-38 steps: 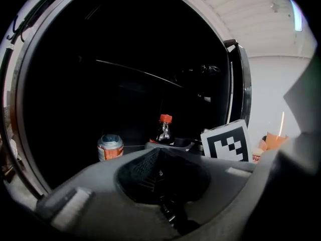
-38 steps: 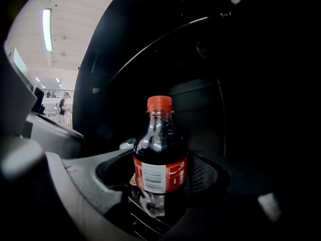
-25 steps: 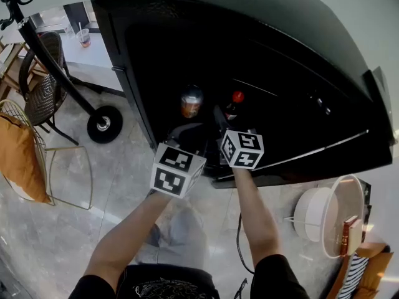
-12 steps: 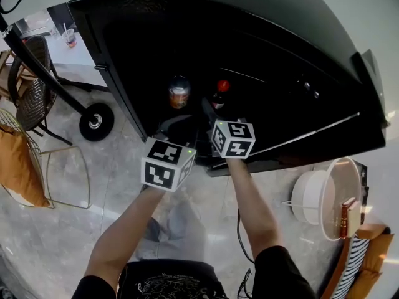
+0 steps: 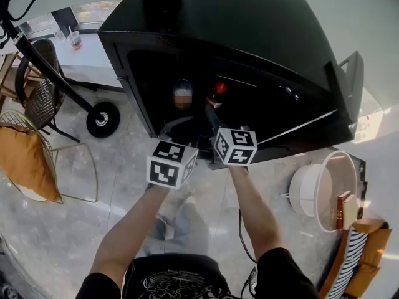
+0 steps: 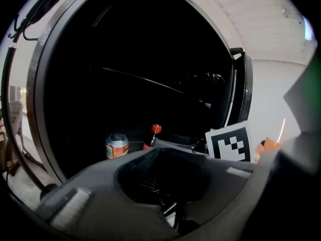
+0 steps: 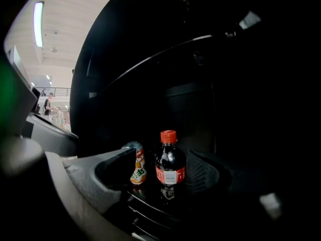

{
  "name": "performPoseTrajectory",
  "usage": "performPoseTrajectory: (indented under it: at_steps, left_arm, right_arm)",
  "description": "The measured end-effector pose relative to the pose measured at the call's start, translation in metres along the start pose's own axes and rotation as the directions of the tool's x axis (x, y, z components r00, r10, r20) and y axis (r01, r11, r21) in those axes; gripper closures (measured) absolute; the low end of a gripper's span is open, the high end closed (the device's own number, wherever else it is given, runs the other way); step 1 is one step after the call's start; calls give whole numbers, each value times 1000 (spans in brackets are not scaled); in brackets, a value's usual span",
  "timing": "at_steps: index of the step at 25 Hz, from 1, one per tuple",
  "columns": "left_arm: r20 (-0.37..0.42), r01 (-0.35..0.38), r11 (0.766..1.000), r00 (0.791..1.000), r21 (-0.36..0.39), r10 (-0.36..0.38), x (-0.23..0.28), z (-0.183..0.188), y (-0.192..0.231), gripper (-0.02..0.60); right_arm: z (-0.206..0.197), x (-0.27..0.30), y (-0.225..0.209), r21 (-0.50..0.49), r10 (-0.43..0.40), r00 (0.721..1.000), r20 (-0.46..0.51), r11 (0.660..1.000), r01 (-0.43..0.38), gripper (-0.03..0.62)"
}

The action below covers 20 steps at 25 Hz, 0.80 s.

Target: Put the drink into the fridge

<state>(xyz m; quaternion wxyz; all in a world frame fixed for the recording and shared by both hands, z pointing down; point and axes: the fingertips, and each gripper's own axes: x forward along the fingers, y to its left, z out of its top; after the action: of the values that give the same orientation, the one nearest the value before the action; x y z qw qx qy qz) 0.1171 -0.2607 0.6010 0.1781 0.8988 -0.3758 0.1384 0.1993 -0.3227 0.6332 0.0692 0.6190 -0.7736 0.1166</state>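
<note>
Backing off in head view, my left gripper (image 5: 176,127) and right gripper (image 5: 212,114) are leaving the drink (image 5: 218,90) standing in the fridge (image 5: 249,30). Left gripper view: jaws gaping, empty. Right gripper view: jaws spread clear of the drink, so I'm withdrawing; shutting the door (image 5: 346,83) is likely coming next.

A wire-frame chair (image 5: 78,173) with an orange cushion (image 5: 22,167) stands at the left on the grey marbled floor (image 5: 62,242). Behind it is a dark wicker chair (image 5: 42,98), crossed by a black pole (image 5: 56,73) slanting down to a round base (image 5: 103,119). Farther back a cup with a straw (image 5: 75,40) sits on a pale table (image 5: 93,60), and at the right are a white round object (image 5: 308,198), a book (image 5: 344,209) and a striped cushion (image 5: 352,263).
</note>
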Motion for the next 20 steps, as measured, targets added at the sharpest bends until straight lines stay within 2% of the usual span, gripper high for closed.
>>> performPoseTrajectory:
  at_steps: [11,16,20]
  left_arm:
    - [-4,-6,1000,1000,-4,6,-56,59,-27,578]
    - [8,-5,1000,1000,9,5,-81,86,-41,578]
    - [27,-5,1000,1000,27,5,-104,109,-50,578]
  right_arm:
    - [75,-73,39,-12,1,999,-37,1000,-2,297]
    - [119,-107,61,-9,5,1000,-21,1000,-5,347]
    - [142,-134,87,-17,17,997,-79,1000,-19,390]
